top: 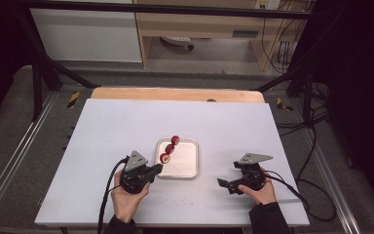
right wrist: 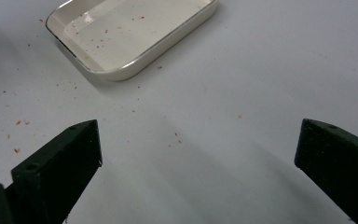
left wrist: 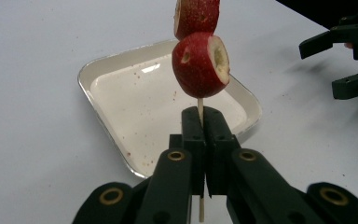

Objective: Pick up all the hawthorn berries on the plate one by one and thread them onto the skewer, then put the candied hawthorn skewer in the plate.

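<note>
A thin wooden skewer (left wrist: 200,105) carries three red cored fruits (top: 170,148); the lowest fruit (left wrist: 200,65) sits just above my jaws in the left gripper view. My left gripper (left wrist: 200,116) is shut on the stick below that fruit and holds the skewer tilted over the white tray (top: 184,165). In the high view the left gripper (top: 158,168) is at the tray's near left corner. My right gripper (top: 229,174) stands open, nothing between its jaws, low over the table to the right of the tray. Its fingers (right wrist: 81,140) frame bare tabletop, with the tray (right wrist: 130,32) beyond.
The tray (left wrist: 135,102) holds only reddish crumbs, and more crumbs dot the white tabletop (top: 126,122) near it. A wooden strip (top: 175,93) edges the table's far side. Cables trail from both grippers toward the near edge. The right gripper (left wrist: 326,65) shows at the far right of the left gripper view.
</note>
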